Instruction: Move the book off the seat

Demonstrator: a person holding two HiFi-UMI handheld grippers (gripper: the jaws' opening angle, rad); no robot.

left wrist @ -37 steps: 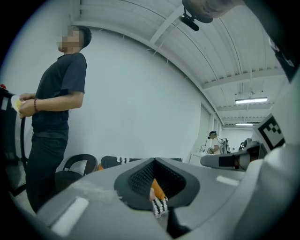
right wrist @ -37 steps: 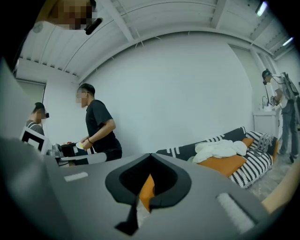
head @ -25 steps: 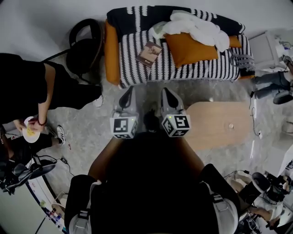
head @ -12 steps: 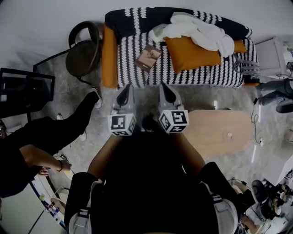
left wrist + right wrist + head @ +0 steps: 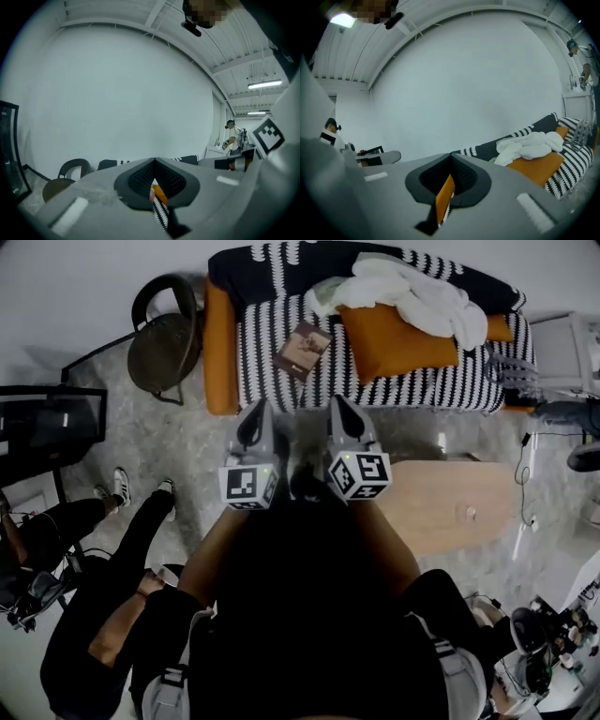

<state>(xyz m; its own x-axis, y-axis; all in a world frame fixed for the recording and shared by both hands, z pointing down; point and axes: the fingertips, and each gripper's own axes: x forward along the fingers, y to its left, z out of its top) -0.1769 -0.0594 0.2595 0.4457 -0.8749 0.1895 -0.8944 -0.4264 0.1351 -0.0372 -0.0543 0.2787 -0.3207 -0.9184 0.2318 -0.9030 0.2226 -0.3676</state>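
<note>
Stage: approach, the book not yet touched. The book (image 5: 303, 350) lies on the left half of the sofa (image 5: 272, 381) seat, between the orange armrest (image 5: 218, 343) and the orange cushion (image 5: 394, 343), back from the front edge.

Left tool (image 5: 255, 427) and right tool (image 5: 342, 423) are both closed and empty, just short of that edge.

Next move, as judged: reach forward, open one tool and take a book edge. The floor to the left is open, and the desk (image 5: 450, 502) to the right could receive the book.

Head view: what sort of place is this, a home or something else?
Likely a studio mocked up as a living room: black-and-white striped sofa, light wooden table, and cables trailing over the grey floor.
</note>
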